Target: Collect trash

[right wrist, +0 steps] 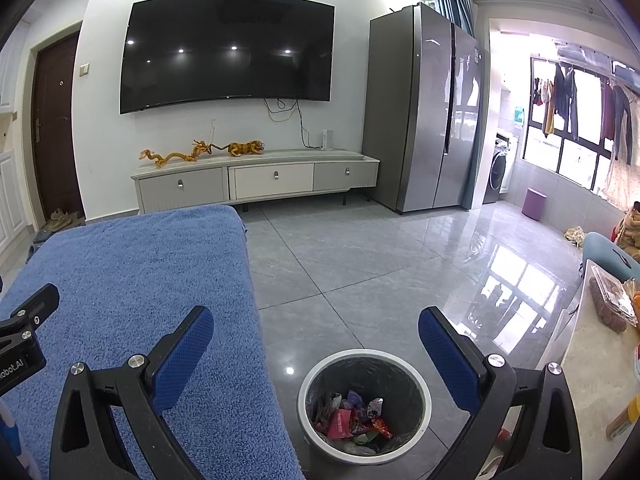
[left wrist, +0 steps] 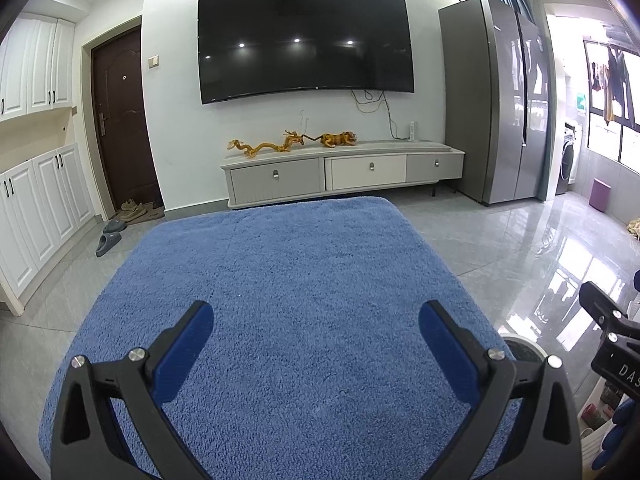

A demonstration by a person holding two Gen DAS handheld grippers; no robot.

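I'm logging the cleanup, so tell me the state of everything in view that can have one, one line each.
Left gripper: open, empty, over the blue towel.
Right gripper: open, empty, above the bin.
Bin: lidless, lined, wrappers at the bottom.
TV: off.
Drawers: shut.
Fridge: doors shut.
Front door: shut.

It was a home living room: wall-mounted TV over a low drawer console, fridge at right, shoes by the brown entry door far left, laundry hung at the far-right balcony window, washing machine below.
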